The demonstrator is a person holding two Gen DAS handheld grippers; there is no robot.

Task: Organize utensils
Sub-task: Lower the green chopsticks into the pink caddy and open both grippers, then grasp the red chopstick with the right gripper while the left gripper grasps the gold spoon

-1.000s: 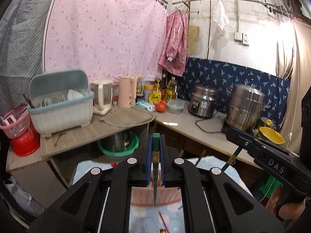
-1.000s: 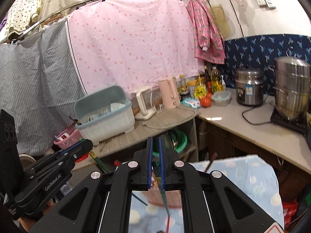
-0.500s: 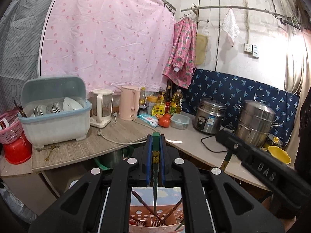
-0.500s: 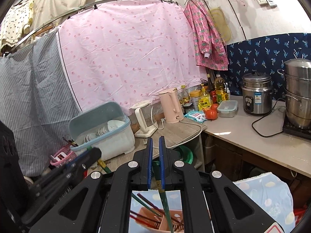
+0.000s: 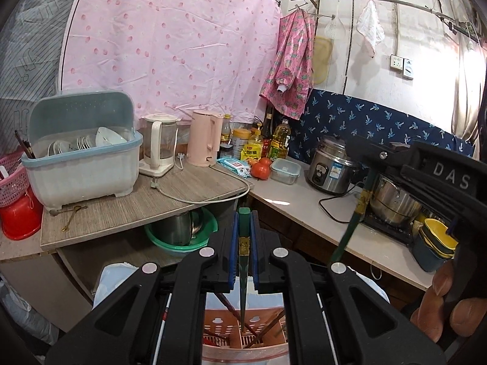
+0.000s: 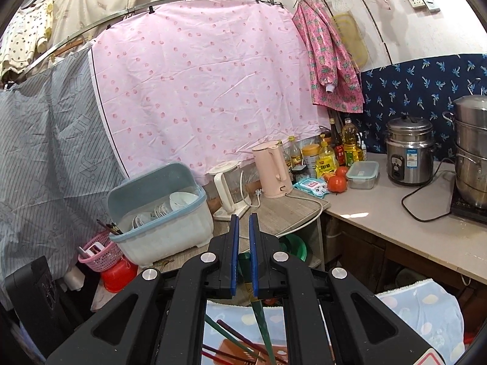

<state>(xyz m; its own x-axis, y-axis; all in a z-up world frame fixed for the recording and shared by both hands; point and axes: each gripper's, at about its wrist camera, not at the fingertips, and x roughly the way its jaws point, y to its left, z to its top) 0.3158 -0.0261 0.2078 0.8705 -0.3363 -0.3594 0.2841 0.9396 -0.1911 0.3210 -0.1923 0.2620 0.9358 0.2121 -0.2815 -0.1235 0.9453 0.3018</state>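
Blue dish box [image 5: 82, 164] on wooden counter [image 5: 188, 185]: bowls and plates stand inside. Orange slotted utensil basket [image 5: 243, 334] on light blue cloth [image 6: 426, 307]: red and dark chopsticks inside. Left gripper [image 5: 243, 237] pinches green chopstick [image 5: 243, 289], tip over basket. Right gripper [image 6: 242, 243] pinches second green chopstick [image 6: 261, 325], tip inside basket.

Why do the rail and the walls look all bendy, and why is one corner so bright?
Fisheye lenses: in the right wrist view the curtain rail arcs and dark corners ring the picture; in the left wrist view the wall by the socket glares white near the sunlit curtain, while the chopstick in the left tongs stays sharp.
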